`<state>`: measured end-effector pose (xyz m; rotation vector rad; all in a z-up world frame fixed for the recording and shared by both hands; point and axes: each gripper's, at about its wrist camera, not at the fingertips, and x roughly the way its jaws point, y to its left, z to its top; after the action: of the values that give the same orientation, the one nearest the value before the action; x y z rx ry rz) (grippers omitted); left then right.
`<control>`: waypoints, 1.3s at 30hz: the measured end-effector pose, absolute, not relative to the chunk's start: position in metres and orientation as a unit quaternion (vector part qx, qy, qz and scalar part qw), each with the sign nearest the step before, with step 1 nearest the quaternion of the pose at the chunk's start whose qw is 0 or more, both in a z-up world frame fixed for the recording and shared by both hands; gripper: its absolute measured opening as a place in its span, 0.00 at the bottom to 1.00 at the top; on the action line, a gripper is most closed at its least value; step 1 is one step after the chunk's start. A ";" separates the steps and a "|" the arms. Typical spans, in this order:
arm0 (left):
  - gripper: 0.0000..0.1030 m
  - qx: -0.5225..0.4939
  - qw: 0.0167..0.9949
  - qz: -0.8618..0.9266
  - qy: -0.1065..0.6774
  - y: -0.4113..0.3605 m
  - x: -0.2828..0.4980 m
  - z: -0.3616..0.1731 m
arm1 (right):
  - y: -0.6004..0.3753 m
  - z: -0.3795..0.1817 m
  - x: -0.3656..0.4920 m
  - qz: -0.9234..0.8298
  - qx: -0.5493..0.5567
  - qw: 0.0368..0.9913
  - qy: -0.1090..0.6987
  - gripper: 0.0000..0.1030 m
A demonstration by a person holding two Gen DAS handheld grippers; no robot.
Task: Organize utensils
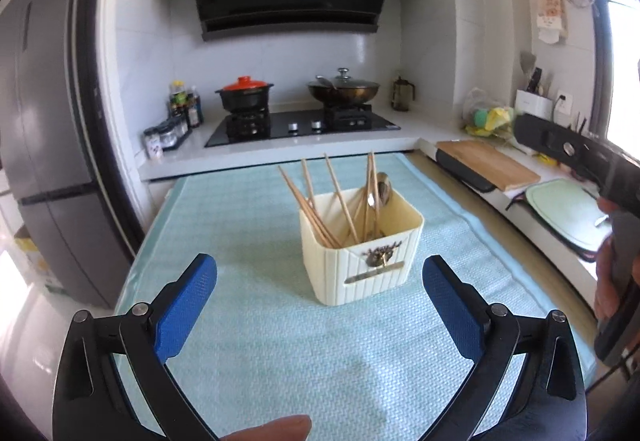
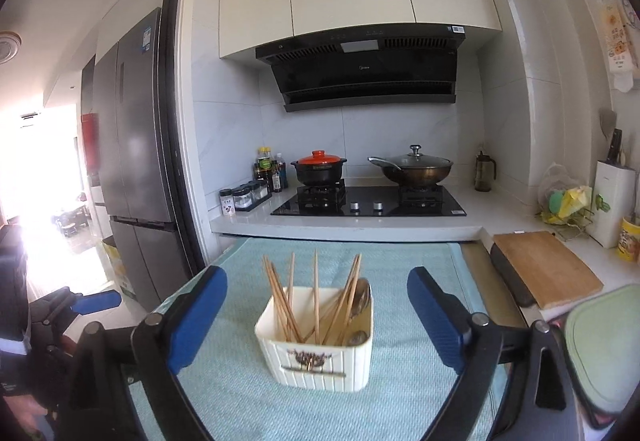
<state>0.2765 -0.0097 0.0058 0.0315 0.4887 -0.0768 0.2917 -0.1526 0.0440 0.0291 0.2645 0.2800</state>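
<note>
Now the cream utensil caddy (image 1: 362, 253) stands upright mid-worktop on the pale green mat (image 1: 256, 353), chopsticks (image 1: 316, 201) and spoons (image 1: 380, 189) gathered in it handles-up for easy picking, while left gripper (image 1: 320, 305) and right gripper (image 2: 316, 321), jaws spread wide and empty, sit just short of it.

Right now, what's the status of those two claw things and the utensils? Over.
Left gripper and right gripper: jaws open, empty. Chopsticks and spoons standing in the holder on the mat. Nothing in the way.
</note>
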 end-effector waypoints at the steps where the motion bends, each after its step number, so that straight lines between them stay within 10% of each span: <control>1: 1.00 0.010 0.969 -0.024 0.244 -0.009 0.271 0.003 | -0.152 0.037 0.280 0.136 0.018 0.981 0.139 1.00; 39: 1.00 -0.016 0.962 0.050 0.266 0.007 0.202 0.000 | -0.116 0.005 0.174 0.103 -0.033 0.978 0.180 1.00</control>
<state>0.2019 0.0070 -0.0004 -0.0318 0.5397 0.1021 0.1743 -0.1164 0.0045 -0.0671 0.3617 0.2084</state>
